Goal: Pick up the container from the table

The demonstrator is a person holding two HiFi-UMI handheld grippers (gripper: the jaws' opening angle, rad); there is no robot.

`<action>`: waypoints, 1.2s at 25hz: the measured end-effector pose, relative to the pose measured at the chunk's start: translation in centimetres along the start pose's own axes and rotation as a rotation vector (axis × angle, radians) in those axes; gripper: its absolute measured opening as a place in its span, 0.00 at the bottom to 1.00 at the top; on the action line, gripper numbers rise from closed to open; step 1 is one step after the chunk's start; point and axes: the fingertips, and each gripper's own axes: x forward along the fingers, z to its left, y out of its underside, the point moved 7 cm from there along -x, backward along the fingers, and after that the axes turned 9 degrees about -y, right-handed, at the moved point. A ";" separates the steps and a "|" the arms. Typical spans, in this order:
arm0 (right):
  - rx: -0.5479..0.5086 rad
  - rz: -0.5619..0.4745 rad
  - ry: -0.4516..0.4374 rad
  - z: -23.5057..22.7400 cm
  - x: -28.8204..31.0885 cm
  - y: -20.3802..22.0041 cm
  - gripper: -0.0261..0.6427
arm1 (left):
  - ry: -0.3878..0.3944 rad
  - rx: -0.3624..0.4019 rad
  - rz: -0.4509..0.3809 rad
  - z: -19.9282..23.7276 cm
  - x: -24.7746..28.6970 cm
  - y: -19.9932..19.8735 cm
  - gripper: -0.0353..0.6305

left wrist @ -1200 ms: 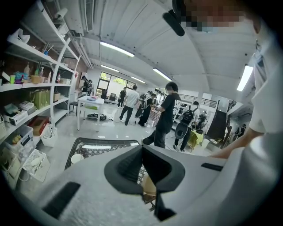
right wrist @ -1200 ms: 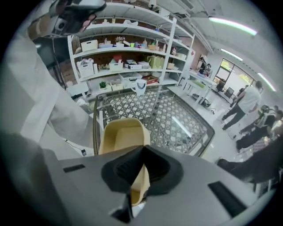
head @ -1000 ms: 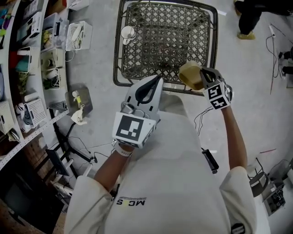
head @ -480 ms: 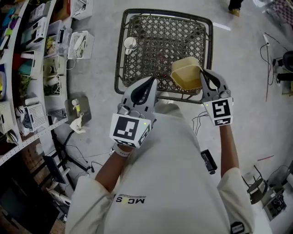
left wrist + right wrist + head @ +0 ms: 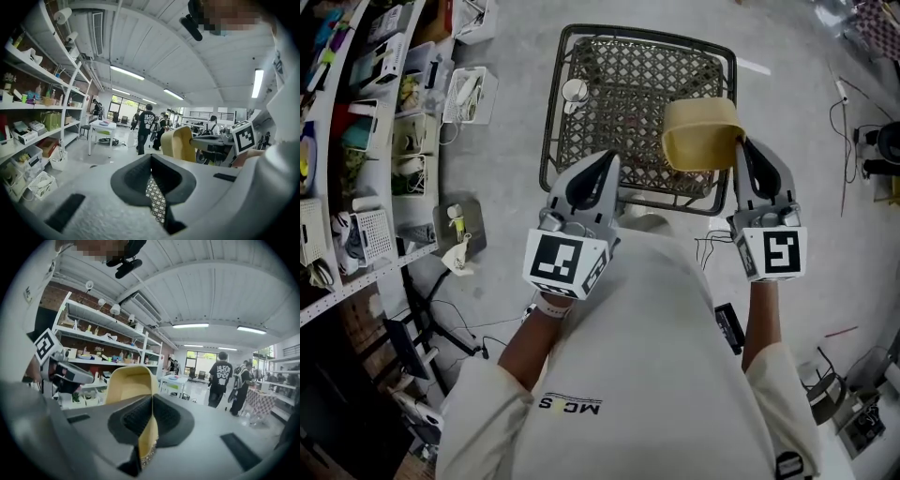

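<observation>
Just one container, one table.

A plain mustard-yellow container with a matte finish, paler cream-yellow on its inside in the right gripper view. The table has a dark brown woven top in an open diamond lattice, edged by a black metal frame. A small white cup stands out against the weave. The left claw and right claw have pale grey shells with black ribbed pads. Their marker cubes show black square patterns on white. The person's top is off-white with small dark lettering. The floor is pale, speckled grey.
</observation>
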 end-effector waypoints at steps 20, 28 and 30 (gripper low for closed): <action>0.140 -0.109 0.159 0.8 -5.6 -0.8 0.07 | -0.005 -0.005 -0.058 -0.2 -0.7 -0.6 0.08; 0.186 -0.084 0.115 0.3 -5.8 0.5 0.07 | 0.005 0.003 -0.039 -0.8 -0.5 -0.1 0.08; 0.176 -0.084 0.109 0.4 -5.8 0.5 0.07 | 0.007 0.006 -0.037 -1.0 -0.4 -0.1 0.08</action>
